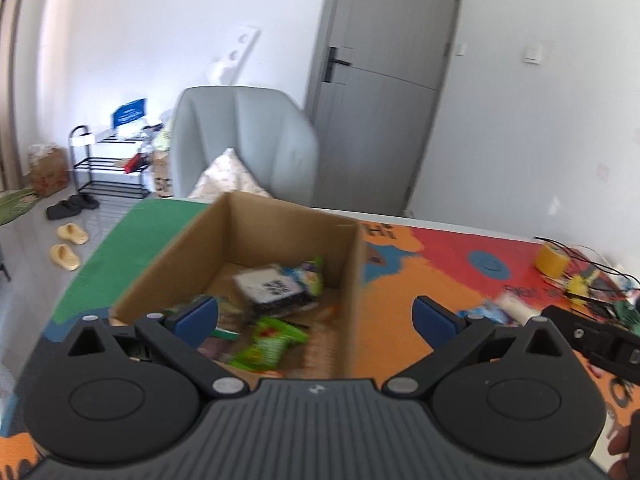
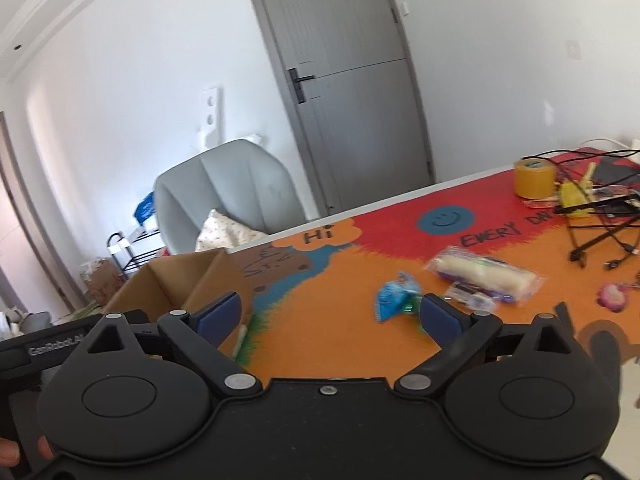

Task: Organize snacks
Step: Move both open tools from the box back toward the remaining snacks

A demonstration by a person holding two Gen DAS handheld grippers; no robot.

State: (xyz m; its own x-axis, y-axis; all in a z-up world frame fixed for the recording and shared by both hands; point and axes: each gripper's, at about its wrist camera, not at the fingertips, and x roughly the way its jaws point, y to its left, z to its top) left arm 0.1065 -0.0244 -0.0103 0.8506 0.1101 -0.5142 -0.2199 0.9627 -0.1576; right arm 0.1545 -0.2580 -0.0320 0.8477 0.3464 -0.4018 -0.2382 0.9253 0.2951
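Observation:
A brown cardboard box stands on the colourful mat and holds several snack packs, among them a green one and a black-and-white one. My left gripper is open and empty above the box's near side. My right gripper is open and empty over the orange part of the mat. A blue snack pack lies just ahead of its right finger. A clear pack with a white roll lies further right. The box shows at its left.
A yellow tape roll, black cables and a pink item crowd the mat's right end. A grey armchair with a cushion stands behind the table. A grey door and a shoe rack are beyond.

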